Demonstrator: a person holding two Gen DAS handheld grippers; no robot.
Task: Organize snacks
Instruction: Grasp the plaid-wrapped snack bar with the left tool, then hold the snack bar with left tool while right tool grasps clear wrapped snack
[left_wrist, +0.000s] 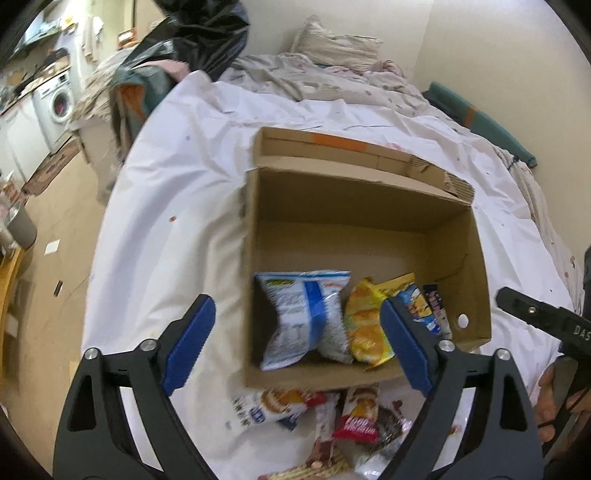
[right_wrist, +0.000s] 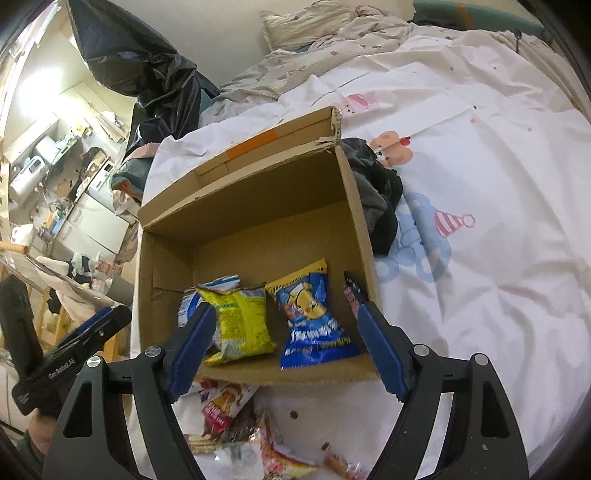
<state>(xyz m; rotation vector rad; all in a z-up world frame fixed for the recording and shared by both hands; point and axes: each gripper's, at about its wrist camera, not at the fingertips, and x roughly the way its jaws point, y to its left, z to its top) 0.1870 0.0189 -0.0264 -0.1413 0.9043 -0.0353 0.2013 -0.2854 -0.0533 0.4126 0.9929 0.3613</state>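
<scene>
An open cardboard box (left_wrist: 365, 206) (right_wrist: 258, 192) sits on a white bedsheet. Along its near wall lie a white-and-blue bag (left_wrist: 303, 317) (right_wrist: 188, 299), a yellow bag (left_wrist: 365, 325) (right_wrist: 240, 321), a blue bag (left_wrist: 421, 299) (right_wrist: 314, 325) and a small dark bar (left_wrist: 437, 306) (right_wrist: 352, 290). Several loose snack packs (left_wrist: 358, 417) (right_wrist: 229, 406) lie on the sheet in front of the box. My left gripper (left_wrist: 299, 343) hangs open above the box's near left part, holding nothing. My right gripper (right_wrist: 288, 349) is open over the near right part, also holding nothing. Each gripper shows at the edge of the other's view.
A dark crumpled cloth (right_wrist: 376, 195) lies against the box's right wall. A black plastic bag (left_wrist: 199, 37), a pillow (left_wrist: 336, 44) and a rumpled duvet are at the bed's far end. The floor and a washing machine (left_wrist: 59, 99) lie off the bed's left edge.
</scene>
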